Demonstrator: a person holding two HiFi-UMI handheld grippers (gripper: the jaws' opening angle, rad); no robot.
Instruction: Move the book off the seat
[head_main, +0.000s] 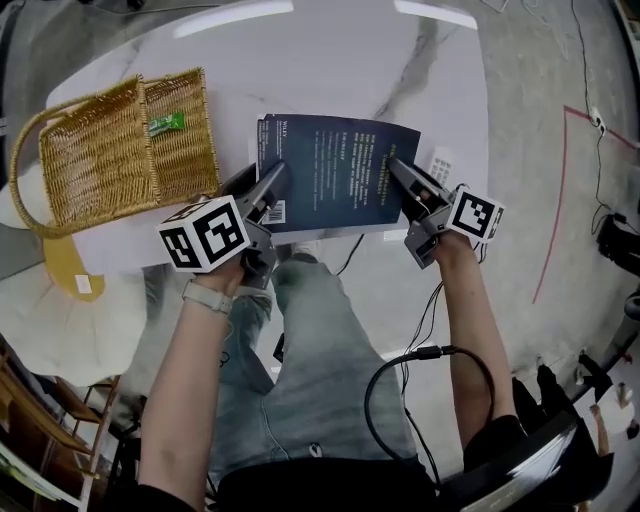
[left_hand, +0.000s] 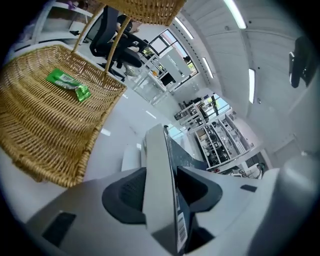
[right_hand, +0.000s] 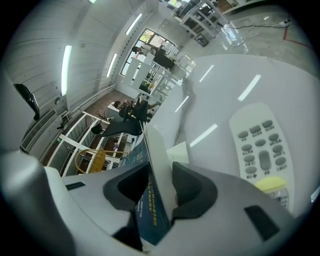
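A dark blue book (head_main: 335, 170) with light print lies flat at the near edge of the white marble table (head_main: 330, 70); I cannot tell whether it rests on the top or hangs just above it. My left gripper (head_main: 272, 180) is shut on its near left corner, by the barcode. My right gripper (head_main: 398, 172) is shut on its right edge. In the left gripper view the book's page edge (left_hand: 159, 165) runs up between the two dark pads of the left gripper (left_hand: 160, 192). The right gripper view shows the book (right_hand: 156, 160) clamped in the right gripper (right_hand: 159, 187).
A wicker basket (head_main: 110, 150) holding a green packet (head_main: 166, 123) stands on the table left of the book. A white remote (right_hand: 260, 150) lies just right of the right gripper. The person's legs are below the table edge. A red tape line (head_main: 560, 180) marks the floor at right.
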